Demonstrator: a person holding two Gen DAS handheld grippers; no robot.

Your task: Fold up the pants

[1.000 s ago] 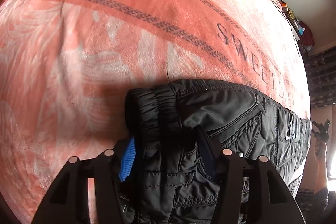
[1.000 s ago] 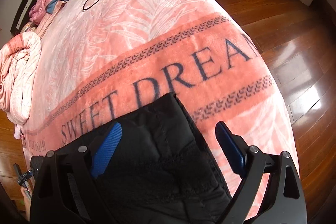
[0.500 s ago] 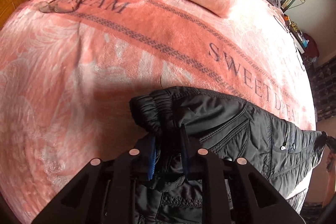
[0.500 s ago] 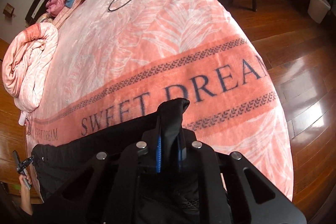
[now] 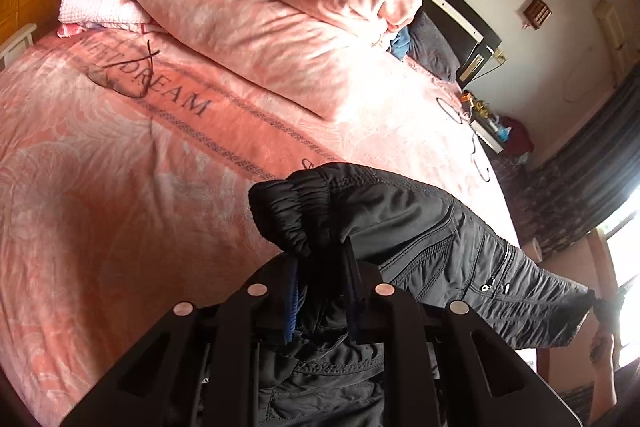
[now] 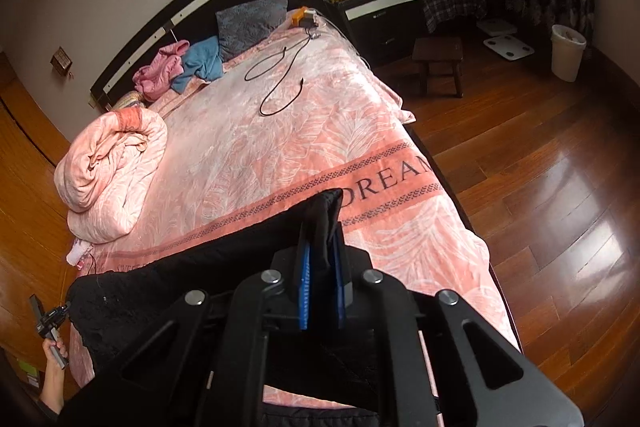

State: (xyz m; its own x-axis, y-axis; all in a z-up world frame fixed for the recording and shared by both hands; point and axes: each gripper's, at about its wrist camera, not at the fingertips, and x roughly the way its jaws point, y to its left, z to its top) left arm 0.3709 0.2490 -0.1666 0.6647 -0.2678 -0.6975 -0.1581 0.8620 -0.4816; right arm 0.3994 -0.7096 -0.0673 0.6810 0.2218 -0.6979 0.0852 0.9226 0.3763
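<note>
Black padded pants [image 5: 432,239] hang stretched between my two grippers above the pink bed. My left gripper [image 5: 322,267] is shut on the gathered elastic waistband, which bunches up over its blue pads. My right gripper [image 6: 322,247] is shut on the other end of the black pants [image 6: 192,267], a fold of fabric sticking up between its blue pads. In the left wrist view the far end of the pants runs to the right gripper [image 5: 600,305] at the right edge. The right wrist view shows the left gripper [image 6: 52,319] at the lower left, in a hand.
A pink "SWEET DREAM" blanket [image 6: 280,147] covers the bed. A rolled pink duvet [image 5: 280,7] lies at its side, glasses [image 5: 120,75] and a black cable [image 6: 280,83] rest on the blanket. Clothes and a grey pillow [image 6: 248,23] sit by the headboard. Wooden floor [image 6: 540,167], a stool and a bin are to the right.
Both grippers closed on the pants, then lifted them off the blanket. The garment now hangs stretched between them, and both views show more of the room.
</note>
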